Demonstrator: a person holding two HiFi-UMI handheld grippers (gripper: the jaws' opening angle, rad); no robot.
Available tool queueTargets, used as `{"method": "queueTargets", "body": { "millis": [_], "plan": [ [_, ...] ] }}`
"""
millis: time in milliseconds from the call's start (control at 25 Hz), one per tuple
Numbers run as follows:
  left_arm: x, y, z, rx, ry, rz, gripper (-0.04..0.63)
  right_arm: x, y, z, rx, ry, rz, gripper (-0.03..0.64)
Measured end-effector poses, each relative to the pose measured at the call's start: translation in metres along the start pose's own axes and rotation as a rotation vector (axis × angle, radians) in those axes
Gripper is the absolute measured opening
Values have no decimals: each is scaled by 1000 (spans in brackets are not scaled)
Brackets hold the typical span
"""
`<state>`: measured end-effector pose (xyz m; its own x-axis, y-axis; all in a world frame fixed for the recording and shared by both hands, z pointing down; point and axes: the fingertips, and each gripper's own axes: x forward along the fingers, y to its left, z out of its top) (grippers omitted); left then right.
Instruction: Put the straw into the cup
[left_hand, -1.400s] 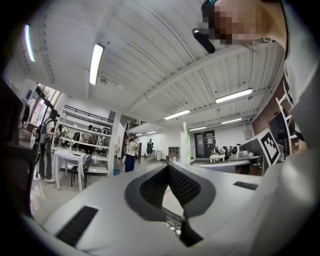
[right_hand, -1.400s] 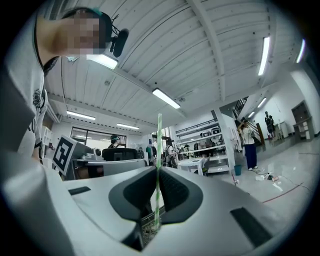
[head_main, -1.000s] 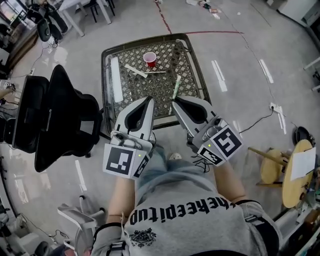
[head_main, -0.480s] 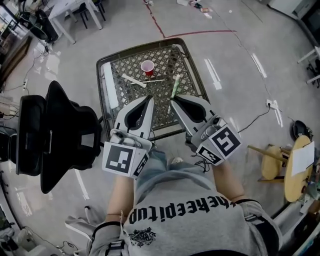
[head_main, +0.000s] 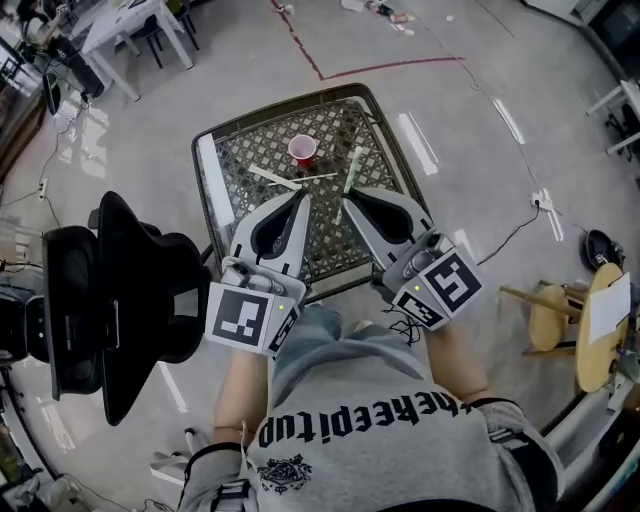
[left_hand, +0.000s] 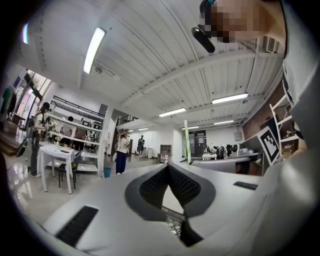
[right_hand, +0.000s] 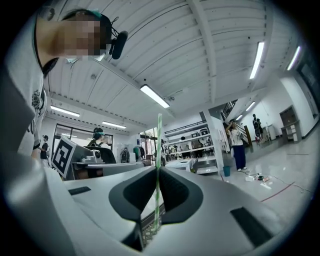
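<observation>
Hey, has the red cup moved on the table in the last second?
No. The red cup stands at the same spot on the table, just beyond the white strip; only the view shifted.

Lattice table (head_main: 250, 140) carries red cup (head_main: 302, 150), white strip (head_main: 273, 177).

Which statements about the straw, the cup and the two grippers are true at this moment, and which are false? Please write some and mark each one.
1. The right gripper holds a green straw between its fingers. True.
2. The straw already stands inside the red cup. False: the straw is in the right gripper, apart from the cup.
3. The left gripper holds the cup. False: its fingers are together with nothing between them.
4. The cup stands upright on the mesh table. True.
</observation>
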<state>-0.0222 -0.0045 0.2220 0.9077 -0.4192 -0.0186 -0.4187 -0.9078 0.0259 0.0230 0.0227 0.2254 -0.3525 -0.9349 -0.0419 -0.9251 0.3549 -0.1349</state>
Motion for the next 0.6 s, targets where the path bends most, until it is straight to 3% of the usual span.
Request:
{"method": "queueTargets", "body": {
  "millis": [600],
  "plan": [
    [2, 52, -9, -17, -6, -102, 31, 50, 6, -9, -11, -4, -102, 43]
  ]
}}
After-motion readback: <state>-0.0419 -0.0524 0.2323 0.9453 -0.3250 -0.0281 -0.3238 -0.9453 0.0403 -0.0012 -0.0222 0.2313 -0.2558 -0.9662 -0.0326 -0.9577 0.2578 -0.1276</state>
